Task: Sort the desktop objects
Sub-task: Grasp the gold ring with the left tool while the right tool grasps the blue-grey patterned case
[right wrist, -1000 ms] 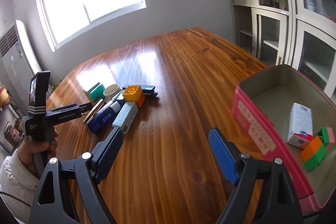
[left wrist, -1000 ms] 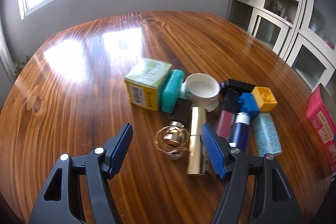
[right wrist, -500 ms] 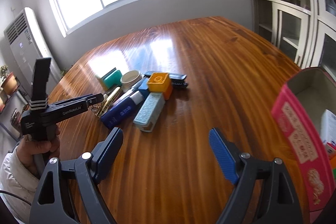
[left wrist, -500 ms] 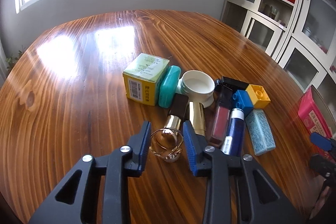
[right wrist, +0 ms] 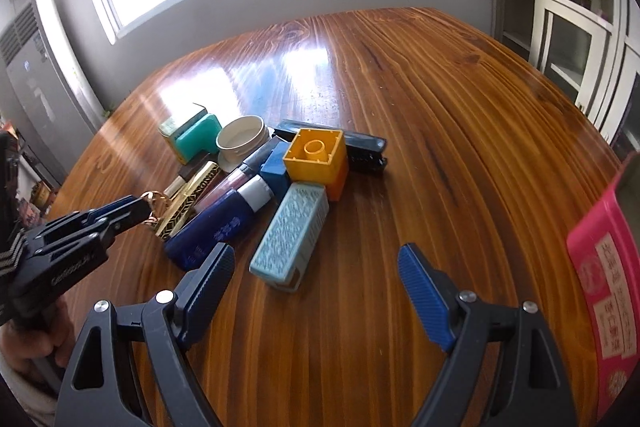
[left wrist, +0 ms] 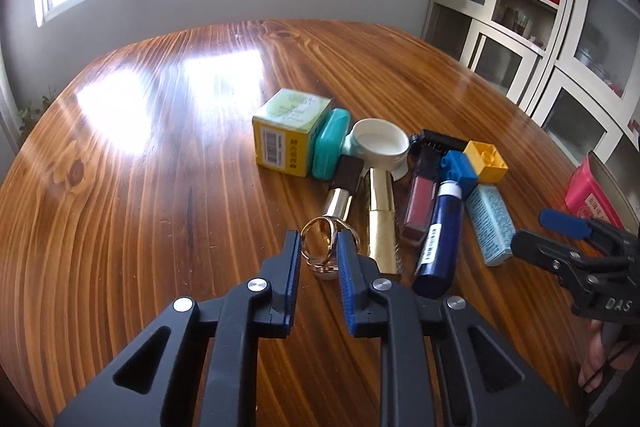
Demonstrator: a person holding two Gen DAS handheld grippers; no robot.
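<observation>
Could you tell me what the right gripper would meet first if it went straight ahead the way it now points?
Probably the pale blue patterned box, which lies just ahead of the open right gripper, slightly toward its left finger; depth is uncertain.

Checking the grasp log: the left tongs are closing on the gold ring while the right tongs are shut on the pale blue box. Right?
Not quite. The right tongs are open and empty, short of the pale blue box, per the right wrist view. The left tongs do bracket the gold ring.

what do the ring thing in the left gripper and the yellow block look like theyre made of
Gold ring ornament: looks like polished metal, thin hoops with bright mirror glints; plated plastic is possible. Left gripper is shut on it. Yellow block: seems moulded plastic, uniform opaque colour, soft sheen, hollow stud on top.
</observation>
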